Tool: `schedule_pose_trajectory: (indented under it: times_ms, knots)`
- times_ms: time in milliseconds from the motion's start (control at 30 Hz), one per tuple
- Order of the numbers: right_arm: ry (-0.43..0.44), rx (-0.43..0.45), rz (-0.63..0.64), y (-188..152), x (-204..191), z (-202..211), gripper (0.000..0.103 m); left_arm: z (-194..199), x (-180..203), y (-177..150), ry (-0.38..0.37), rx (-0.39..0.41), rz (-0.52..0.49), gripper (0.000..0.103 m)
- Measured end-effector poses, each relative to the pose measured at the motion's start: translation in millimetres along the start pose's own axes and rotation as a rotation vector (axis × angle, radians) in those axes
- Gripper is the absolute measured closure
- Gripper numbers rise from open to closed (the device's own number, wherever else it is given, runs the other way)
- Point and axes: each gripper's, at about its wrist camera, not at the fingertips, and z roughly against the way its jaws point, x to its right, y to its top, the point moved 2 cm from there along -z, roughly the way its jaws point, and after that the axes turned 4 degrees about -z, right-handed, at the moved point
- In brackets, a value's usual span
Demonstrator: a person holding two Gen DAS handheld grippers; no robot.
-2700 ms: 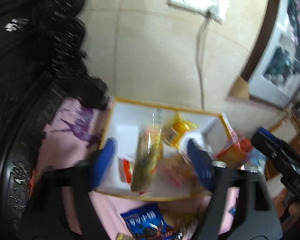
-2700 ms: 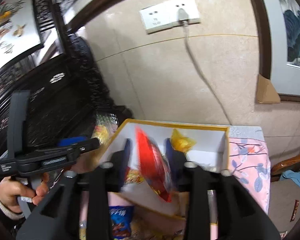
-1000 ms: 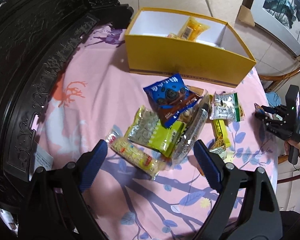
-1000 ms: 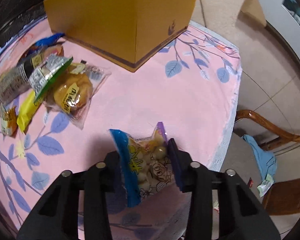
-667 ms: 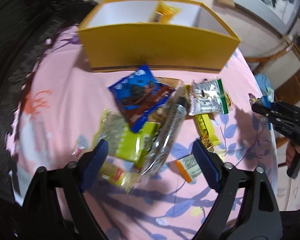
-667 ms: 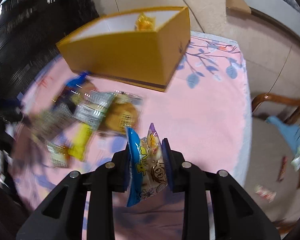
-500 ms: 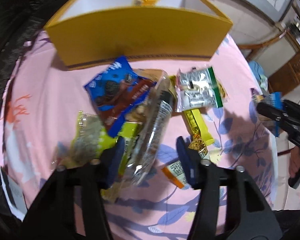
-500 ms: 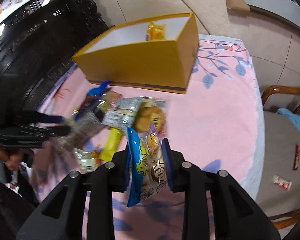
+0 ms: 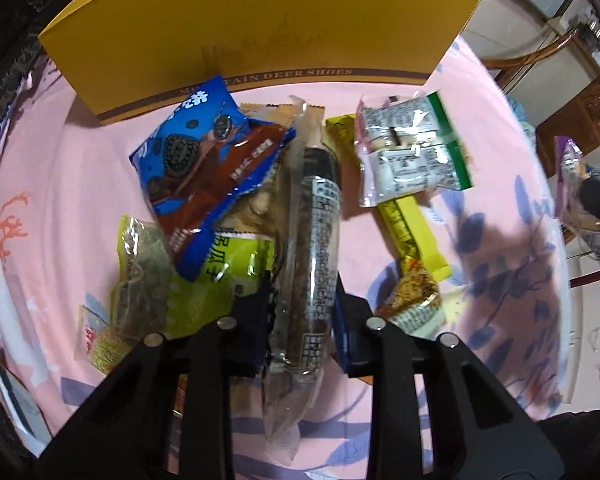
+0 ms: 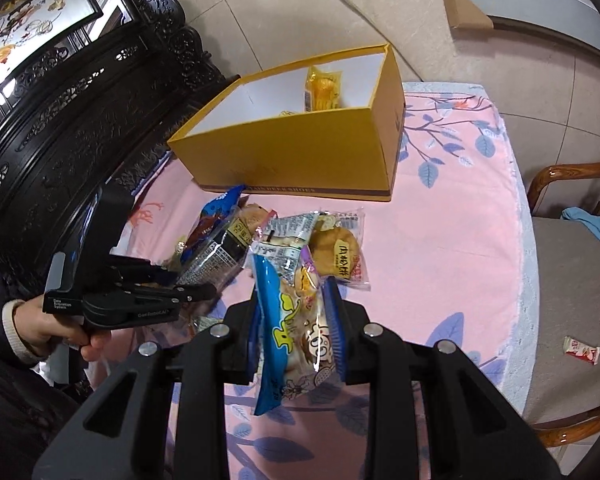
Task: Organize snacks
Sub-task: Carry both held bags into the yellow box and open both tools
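Observation:
A yellow box (image 9: 260,24) stands open at the back of the pink table; in the right wrist view (image 10: 300,148) a yellow snack pack (image 10: 323,90) leans inside it. Loose snacks lie in front: a blue cookie bag (image 9: 204,160), a green bag (image 9: 220,280), a silver-green pack (image 9: 408,160), a yellow bar (image 9: 412,232). My left gripper (image 9: 302,312) is shut on a long clear snack tube (image 9: 312,240) that lies on the pile. My right gripper (image 10: 294,320) is shut on a blue cartoon snack bag (image 10: 296,332), held above the table.
A carved dark wooden bench (image 10: 80,120) borders the table's left side. A wooden chair (image 10: 572,240) with a blue cloth stands to the right, with small wrappers (image 10: 580,350) on its seat. A round bun pack (image 10: 340,252) lies near the pile.
My left gripper dropped to the pile and closed on the long clear tube. My right gripper lifted the blue cartoon bag off the table and swung to face the box.

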Motion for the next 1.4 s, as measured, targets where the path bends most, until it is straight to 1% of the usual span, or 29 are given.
schedule_pose_trajectory:
  times_ms: [133, 233, 333, 467, 600, 733, 833, 1033, 1133, 1200, 1233, 1267, 1300, 1333, 1367, 1400]
  knots:
    - [0.015, 0.004, 0.004, 2.2, -8.6, 0.3, 0.074, 17.0, -2.0, -6.1, -0.064, 0.038, 0.035, 0.077]
    - [0.028, 0.006, 0.014, 5.0, -15.9, 1.0, 0.074, 39.4, -0.2, -5.8, -0.081, 0.091, 0.030, 0.077]
    - [0.045, 0.011, 0.019, 10.1, -23.5, 2.2, 0.074, 59.4, -1.5, -4.9, -0.076, 0.139, 0.028, 0.077]
    - [0.061, 0.026, 0.044, 19.3, -36.1, 4.6, 0.074, 83.5, -6.9, 0.6, -0.086, 0.199, 0.062, 0.077]
    - [0.076, 0.054, 0.071, 36.5, -50.0, 7.7, 0.074, 100.9, -13.1, 10.6, -0.077, 0.254, 0.076, 0.077]
    - [0.087, 0.110, 0.115, 66.4, -62.7, 14.6, 0.074, 120.3, -20.2, 27.4, -0.061, 0.311, 0.078, 0.077]
    - [0.092, 0.162, 0.138, 95.5, -70.3, 19.3, 0.074, 134.4, -28.9, 48.7, -0.055, 0.359, 0.076, 0.077]
    - [0.098, 0.257, 0.183, 151.5, -84.5, 21.0, 0.074, 157.2, -41.6, 100.9, -0.031, 0.455, 0.063, 0.077]
    - [0.093, 0.296, 0.205, 180.3, -88.5, 14.9, 0.074, 165.9, -49.9, 129.0, -0.022, 0.495, 0.063, 0.077]
    - [0.081, 0.312, 0.211, 193.6, -88.7, 9.5, 0.074, 168.0, -54.8, 145.4, -0.012, 0.513, 0.063, 0.076]
    - [0.072, 0.322, 0.215, 200.1, -89.0, 5.6, 0.072, 168.1, -58.5, 156.1, 0.004, 0.523, 0.066, 0.073]
    - [0.052, 0.338, 0.216, 209.4, -88.7, 0.8, 0.068, 167.8, -62.8, 167.1, 0.027, 0.529, 0.077, 0.069]
    - [0.027, 0.346, 0.208, 216.5, -87.5, -3.1, 0.061, 168.4, -66.4, 173.7, 0.042, 0.533, 0.091, 0.043]
    - [-0.011, 0.360, 0.180, 222.4, -84.9, -4.6, 0.040, 172.1, -70.7, 180.5, 0.077, 0.545, 0.119, 0.013]
    - [-0.030, 0.382, 0.151, 226.0, -81.6, -2.2, 0.026, 179.8, -74.5, 183.1, 0.129, 0.581, 0.153, 0.007]
    - [-0.027, 0.406, 0.126, 228.1, -79.0, 1.1, 0.022, 185.7, -75.8, 182.6, 0.146, 0.612, 0.165, 0.005]
